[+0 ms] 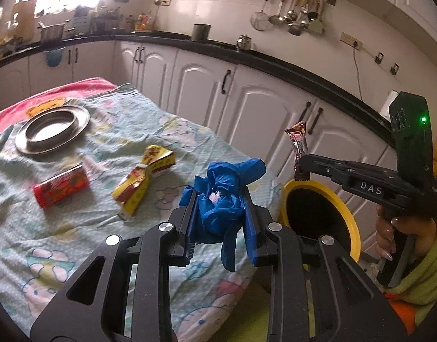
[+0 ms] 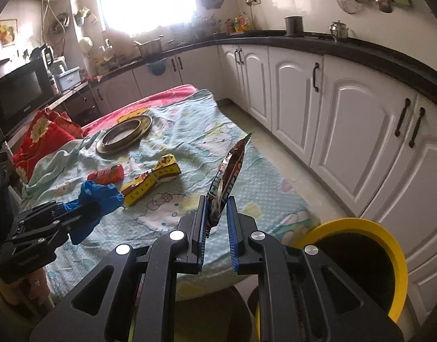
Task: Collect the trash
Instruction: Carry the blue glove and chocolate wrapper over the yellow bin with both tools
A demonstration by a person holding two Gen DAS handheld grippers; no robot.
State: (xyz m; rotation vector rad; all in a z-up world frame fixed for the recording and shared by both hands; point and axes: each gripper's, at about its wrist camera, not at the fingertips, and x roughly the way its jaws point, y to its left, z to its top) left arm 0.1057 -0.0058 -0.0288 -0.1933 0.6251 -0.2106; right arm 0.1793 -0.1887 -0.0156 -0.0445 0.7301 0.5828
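- Far left on bed (image 1: 75,228): steel plate (image 1: 51,132), red pack (image 1: 61,189), yellow carton (image 1: 145,179) – trash left to collect.
- Left tongs (image 1: 221,211) clamp blue glove wad (image 1: 227,196), lifted clear of bedding.
- Right tongs (image 2: 217,216) pinch brown wrapper (image 2: 227,176) by its end, prob. so it drops clean.
- Yellow-rimmed bin (image 2: 389,256) near right, below.

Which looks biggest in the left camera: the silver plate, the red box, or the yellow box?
1. silver plate
2. yellow box, crumpled
3. red box
The boxes look close in size, so that order is unsure.
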